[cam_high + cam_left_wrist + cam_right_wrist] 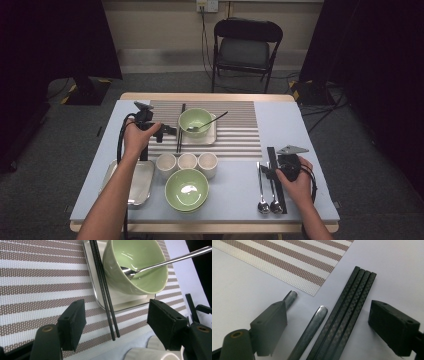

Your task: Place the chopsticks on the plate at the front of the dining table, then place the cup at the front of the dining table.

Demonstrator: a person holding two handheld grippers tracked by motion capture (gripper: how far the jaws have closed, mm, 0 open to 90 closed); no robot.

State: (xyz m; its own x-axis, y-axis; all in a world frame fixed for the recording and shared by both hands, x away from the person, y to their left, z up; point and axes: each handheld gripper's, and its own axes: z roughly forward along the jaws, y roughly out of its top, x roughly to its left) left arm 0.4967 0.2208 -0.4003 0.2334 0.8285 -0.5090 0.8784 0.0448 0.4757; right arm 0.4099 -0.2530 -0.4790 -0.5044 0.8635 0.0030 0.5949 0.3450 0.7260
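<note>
A person seated at a pale blue table (300, 130) works two hand-held grippers over a dinner setting; the left gripper (116, 325), held over the near-left edge of a brown-and-white striped placemat (240, 125), has its jaws spread wide and holds nothing, straddling the near ends of a pair of black chopsticks (105, 290) that lie along the left rim of a small metal tray (122, 302); on that tray stands a green bowl (140, 265) with a steel spoon (165, 261) resting inside it, the handle angled out over the rim to the right; the right gripper (328, 323), low over the table's near-right area, is likewise spread and empty, its jaws flanking the handle tip of one spoon (312, 327) and a bundle of four black chopsticks (349, 310) laid side by side and touching; a second spoon handle (290, 296) lies partly behind the left jaw; from above, the two spoons sit parallel with bowls toward the person; three white cups (187, 162) line up just off the placemat's near edge; in front of them sit what look like two stacked green bowls (187, 189), though the stack is hard to confirm; an empty metal tray (142, 182) lies to their left; a black folding chair (247, 47) stands beyond the table.
</note>
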